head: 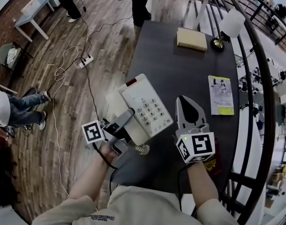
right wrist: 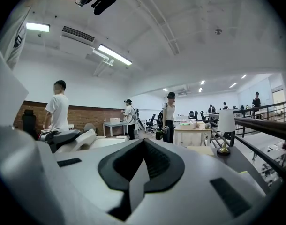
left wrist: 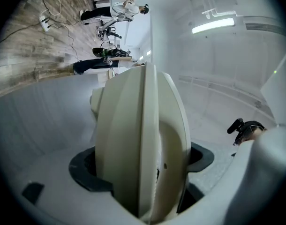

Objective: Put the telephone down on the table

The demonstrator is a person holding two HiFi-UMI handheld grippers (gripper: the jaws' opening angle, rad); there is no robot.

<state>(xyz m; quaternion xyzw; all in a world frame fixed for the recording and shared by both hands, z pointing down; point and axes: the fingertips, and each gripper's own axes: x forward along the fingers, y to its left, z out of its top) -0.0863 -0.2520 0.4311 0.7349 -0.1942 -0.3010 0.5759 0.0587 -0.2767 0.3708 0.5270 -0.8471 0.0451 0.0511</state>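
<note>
Left tool (head: 126, 118) grips the phone (head: 147, 108) from 8 o'clock; long axis 11 to 5, over the surface (head: 180, 64) edge. Right tool (head: 184, 103) closed, empty, at 3 o'clock.

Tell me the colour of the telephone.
The telephone is cream-white; the head view shows it best.

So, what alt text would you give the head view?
Seen from above, a person's left gripper clamps a cream telephone at the near edge of a dark table; the right gripper hovers beside it, shut and empty. A lamp, book and booklet sit farther back.
</note>
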